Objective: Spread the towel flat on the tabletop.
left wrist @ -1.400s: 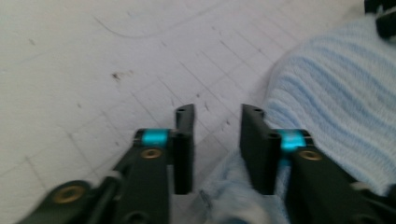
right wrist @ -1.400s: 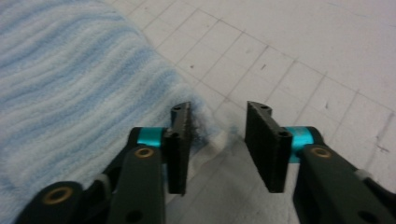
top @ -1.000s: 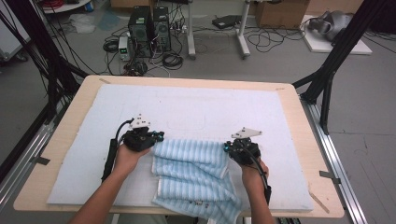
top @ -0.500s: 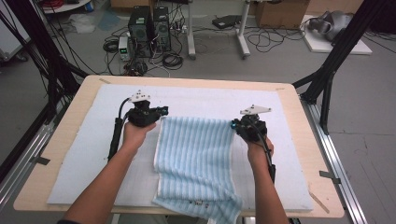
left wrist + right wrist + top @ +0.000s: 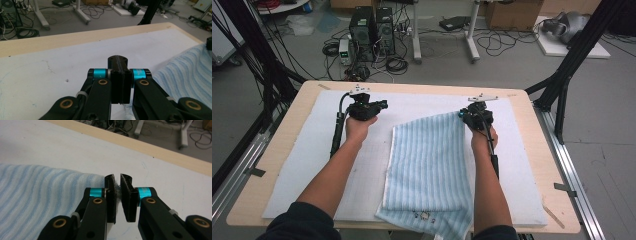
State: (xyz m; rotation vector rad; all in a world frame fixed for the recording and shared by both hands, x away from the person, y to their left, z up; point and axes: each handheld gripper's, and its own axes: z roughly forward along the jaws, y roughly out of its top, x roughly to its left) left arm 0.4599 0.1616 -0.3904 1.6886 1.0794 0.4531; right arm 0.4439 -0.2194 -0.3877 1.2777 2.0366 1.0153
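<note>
My right gripper [image 5: 117, 195] pinches a corner of the soft, ribbed blue-striped towel [image 5: 429, 165] at centre frame; my left gripper [image 5: 119, 82], upper left, has its jaws pressed together on nothing.

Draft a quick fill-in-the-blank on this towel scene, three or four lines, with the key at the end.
1. The towel is striped white and ___.
2. In the high view, the right gripper pinches the towel's far ___ corner.
3. The left gripper has its jaws ___, with nothing between them.
4. The towel lies on a ___ mat that covers the tabletop.

Missing words: blue; right; shut; white
</note>
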